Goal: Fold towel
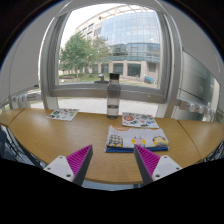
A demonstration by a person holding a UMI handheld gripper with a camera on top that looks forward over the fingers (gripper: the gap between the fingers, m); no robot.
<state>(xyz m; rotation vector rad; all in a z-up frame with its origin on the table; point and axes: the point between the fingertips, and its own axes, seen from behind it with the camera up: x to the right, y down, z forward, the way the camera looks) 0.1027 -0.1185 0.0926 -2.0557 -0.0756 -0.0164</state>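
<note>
My gripper [112, 163] is open, its two magenta pads [78, 160] spread wide over the near part of a wooden table [60, 135], with nothing between them. A folded towel [133, 139] with a white, patterned top and a blue edge lies flat on the table just beyond the fingers, a little to the right. It is apart from both fingers.
A clear bottle [113, 96] with a dark cap stands at the table's far edge before a large window. A small patterned cloth [64, 114] lies far left, and another printed item [140, 121] lies behind the towel. Dark chair backs show at both table ends.
</note>
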